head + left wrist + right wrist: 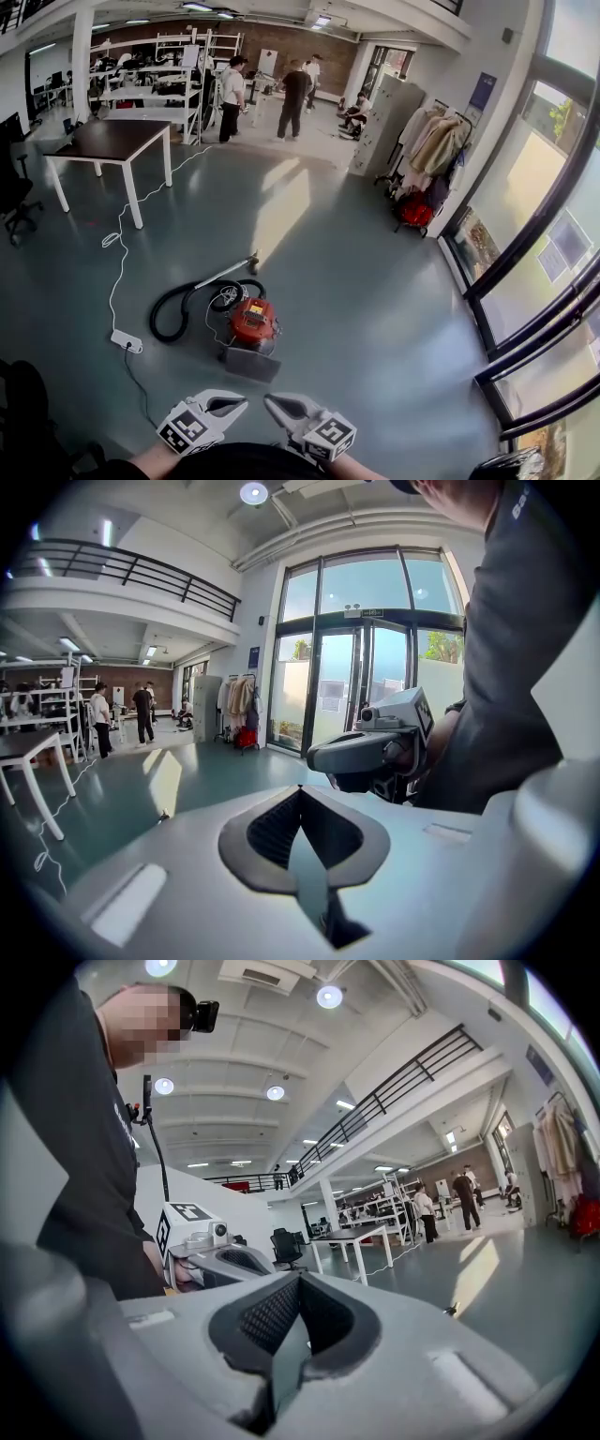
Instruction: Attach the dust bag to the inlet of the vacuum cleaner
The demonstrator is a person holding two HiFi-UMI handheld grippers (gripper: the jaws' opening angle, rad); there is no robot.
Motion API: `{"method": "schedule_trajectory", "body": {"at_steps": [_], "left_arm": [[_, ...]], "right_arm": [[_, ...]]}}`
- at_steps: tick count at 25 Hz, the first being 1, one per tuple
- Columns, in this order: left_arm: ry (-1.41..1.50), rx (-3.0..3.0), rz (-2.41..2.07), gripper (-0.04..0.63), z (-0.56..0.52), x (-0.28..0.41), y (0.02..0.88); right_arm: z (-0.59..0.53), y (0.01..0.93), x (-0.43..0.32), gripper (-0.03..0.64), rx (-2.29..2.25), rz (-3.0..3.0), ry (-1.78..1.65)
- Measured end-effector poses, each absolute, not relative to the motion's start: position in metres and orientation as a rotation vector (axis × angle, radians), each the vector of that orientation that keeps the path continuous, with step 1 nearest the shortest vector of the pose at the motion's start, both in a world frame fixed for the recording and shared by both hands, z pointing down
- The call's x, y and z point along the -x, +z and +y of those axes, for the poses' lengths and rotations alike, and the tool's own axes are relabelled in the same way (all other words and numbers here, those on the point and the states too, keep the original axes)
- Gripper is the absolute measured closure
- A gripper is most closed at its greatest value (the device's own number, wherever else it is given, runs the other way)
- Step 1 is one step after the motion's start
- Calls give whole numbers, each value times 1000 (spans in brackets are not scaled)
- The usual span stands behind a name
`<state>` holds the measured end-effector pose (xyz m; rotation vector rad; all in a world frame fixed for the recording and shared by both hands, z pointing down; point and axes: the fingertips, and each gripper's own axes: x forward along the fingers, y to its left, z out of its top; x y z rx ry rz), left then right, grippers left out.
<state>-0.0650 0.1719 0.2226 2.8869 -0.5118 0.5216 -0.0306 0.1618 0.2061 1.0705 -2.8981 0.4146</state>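
Open floor (375, 309) right of vacuum cleaner (251, 322)

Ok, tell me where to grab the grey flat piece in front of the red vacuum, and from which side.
Probably its near edge, approached from the near side. The grey flat piece lies on the floor just in front of the red vacuum, so the far edge is blocked and the near one is free. The left claw and right claw are shut; open one first.
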Motion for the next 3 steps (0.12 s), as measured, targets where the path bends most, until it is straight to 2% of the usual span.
{"method": "schedule_trajectory", "body": {"at_steps": [3], "left_arm": [[528, -2888, -509, 578, 176, 70, 222]], "right_arm": [[164, 206, 33, 623, -1073, -2880, 405]]}}
